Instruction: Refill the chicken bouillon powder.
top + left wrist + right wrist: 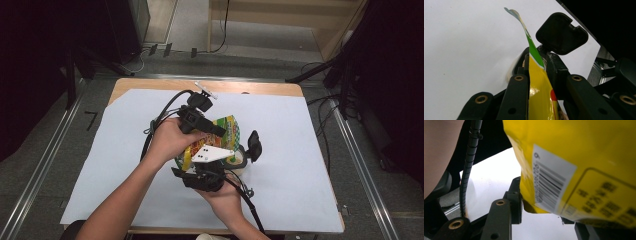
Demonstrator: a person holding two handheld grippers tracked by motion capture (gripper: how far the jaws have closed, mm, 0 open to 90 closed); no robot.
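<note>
Right gripper [200,176] nearest, low – jaws pinch bottom corner of yellow snack bag [227,131]. Left gripper [216,131] beyond, clamped on bag's upper edge. Bag held off white sheet [300,150] mid-table – likely braced for tearing open.

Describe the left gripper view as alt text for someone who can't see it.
A yellow and green snack packet stands edge-on, pinched between the left tongs rising from the bottom. Behind lies white paper, with the other tongs' black pad just beyond the packet.
</note>
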